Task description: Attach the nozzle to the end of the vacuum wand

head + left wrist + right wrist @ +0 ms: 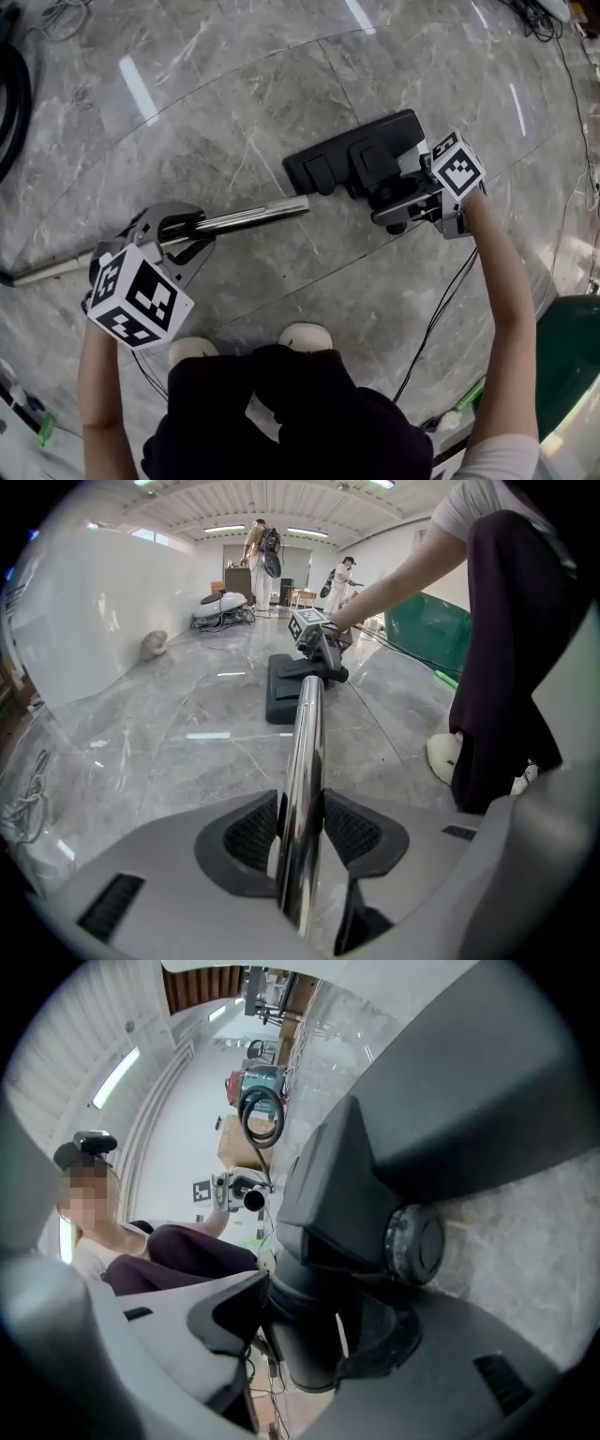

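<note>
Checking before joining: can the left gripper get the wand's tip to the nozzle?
Probably yes: left gripper grips the wand, its tip points at the nozzle with only bare floor between; right gripper holds the nozzle's neck.

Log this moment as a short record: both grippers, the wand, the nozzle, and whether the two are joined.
left gripper: shut on the metal wand, tube clamped between its pads
right gripper: shut on the neck of the black floor nozzle
wand end: bare, aimed toward the nozzle's neck
joint: not yet made; wand tip and neck are apart
surface: grey marble floor
</note>
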`<state>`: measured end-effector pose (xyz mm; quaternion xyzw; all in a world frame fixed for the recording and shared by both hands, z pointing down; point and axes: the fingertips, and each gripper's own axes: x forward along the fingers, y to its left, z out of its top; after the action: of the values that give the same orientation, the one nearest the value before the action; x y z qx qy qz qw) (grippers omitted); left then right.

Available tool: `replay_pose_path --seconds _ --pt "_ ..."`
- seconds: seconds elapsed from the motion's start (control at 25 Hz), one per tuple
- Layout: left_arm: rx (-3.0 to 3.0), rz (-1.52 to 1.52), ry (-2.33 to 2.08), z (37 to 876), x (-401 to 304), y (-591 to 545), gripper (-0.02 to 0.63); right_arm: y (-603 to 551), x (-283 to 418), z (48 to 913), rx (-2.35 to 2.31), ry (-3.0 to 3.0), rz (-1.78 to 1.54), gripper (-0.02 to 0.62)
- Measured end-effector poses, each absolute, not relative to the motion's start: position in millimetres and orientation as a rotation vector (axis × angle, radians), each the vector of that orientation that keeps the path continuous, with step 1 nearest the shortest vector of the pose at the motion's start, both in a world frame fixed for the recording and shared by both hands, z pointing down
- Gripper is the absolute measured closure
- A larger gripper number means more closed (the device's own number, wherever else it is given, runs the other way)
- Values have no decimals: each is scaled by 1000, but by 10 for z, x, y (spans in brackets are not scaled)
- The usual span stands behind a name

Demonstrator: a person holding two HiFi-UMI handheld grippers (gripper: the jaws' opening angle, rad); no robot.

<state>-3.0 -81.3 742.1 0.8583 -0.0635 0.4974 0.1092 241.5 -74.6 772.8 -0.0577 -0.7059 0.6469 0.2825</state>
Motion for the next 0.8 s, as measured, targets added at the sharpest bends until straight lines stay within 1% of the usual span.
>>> replay_pose_path --seconds 0.24,0.48,0.68,0.8 --pt "2521 1469 -196 7426 0 -808 445 -804 2382 7700 -63 -1955 1871 368" --pt "2546 1453 -183 7363 7 -752 446 -825 2254 7659 82 -2044 1924 371" --pt "2569 1432 -201 7318 -1 -772 446 -966 2095 7328 201 -2260 1980 371" --pt "2582 1425 -201 7273 -6 -757 448 -1155 2054 7060 349 -2399 2052 371"
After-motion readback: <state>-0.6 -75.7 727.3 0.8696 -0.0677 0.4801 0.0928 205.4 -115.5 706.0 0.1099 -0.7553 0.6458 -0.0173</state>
